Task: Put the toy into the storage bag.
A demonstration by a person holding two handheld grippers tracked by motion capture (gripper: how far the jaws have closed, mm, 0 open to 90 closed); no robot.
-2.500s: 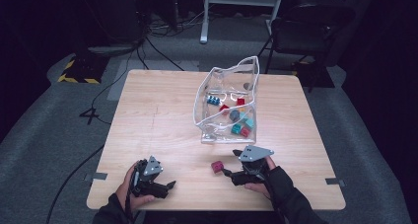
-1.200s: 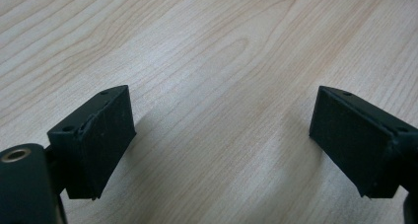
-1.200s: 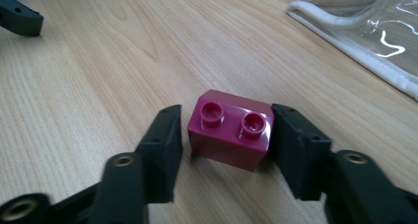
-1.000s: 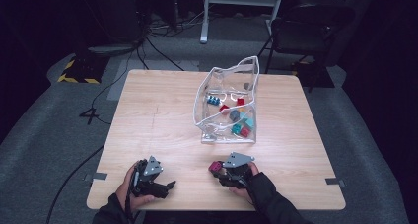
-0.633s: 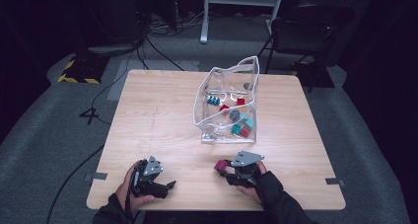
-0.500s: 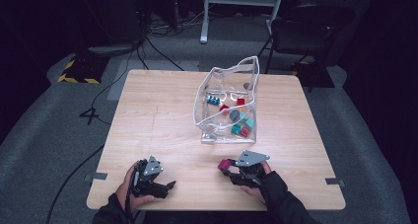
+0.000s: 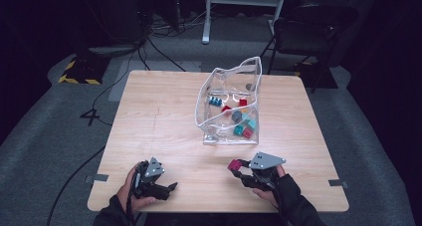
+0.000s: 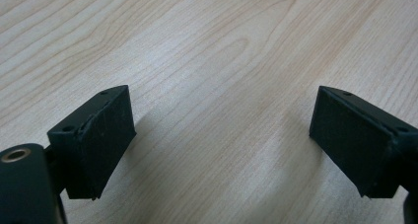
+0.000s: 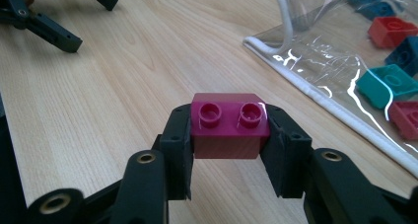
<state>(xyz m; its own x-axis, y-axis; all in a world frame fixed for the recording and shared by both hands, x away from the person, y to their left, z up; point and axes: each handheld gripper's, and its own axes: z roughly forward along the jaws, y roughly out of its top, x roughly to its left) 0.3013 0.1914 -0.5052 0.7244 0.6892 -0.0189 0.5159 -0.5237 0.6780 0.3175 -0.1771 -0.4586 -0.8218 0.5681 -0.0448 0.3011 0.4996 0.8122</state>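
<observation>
While pinched between the right gripper's [image 9: 230,150] jaws, magenta two-stud plastic brick [image 9: 229,125] at 7 o'clock of clear plastic bag [image 7: 219,94]; left gripper [image 8: 222,145] jaws spread over wooden surface [image 7: 159,116].

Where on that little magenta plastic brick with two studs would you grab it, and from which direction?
By its two short end faces, as the right gripper does now: the magenta plastic brick sits clamped end to end, studs up. Those ends are flat and parallel, so the pads seat squarely. Come in level from the person's side; the studded top is probably a poorer place to pinch.
</observation>
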